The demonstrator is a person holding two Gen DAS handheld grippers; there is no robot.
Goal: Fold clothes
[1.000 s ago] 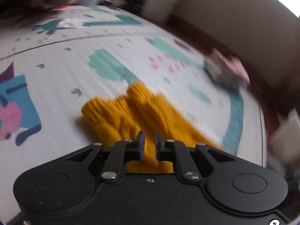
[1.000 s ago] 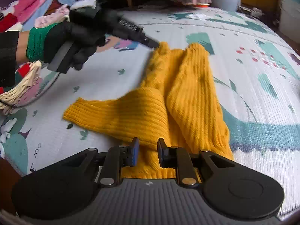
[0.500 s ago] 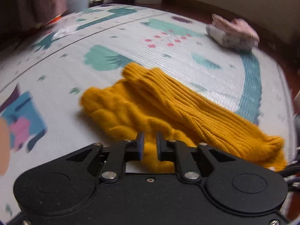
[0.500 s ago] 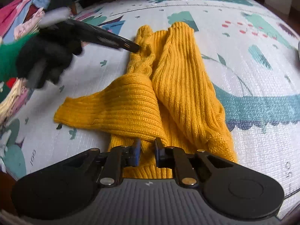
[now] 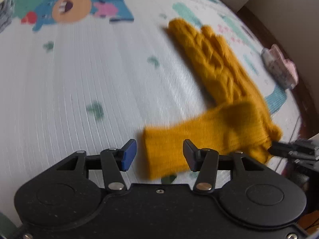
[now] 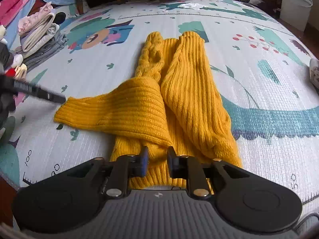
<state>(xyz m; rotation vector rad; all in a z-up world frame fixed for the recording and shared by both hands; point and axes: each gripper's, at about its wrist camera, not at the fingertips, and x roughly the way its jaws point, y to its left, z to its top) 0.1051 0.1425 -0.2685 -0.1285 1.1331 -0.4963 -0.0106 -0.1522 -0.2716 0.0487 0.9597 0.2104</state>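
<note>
Since the earlier frames the left gripper has swung from the mustard-yellow ribbed knit sweater's far end to its sleeve cuff, jaws just opening around it without pressing. Right gripper straddles the near hem, slightly parted. Sweater lies on the patterned foam play mat.

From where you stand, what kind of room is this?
Probably a home, perhaps a child's room: a cartoon-printed play mat covers the floor, folded clothes are piled at its edge, and a mustard knit sweater lies spread out for folding.
</note>
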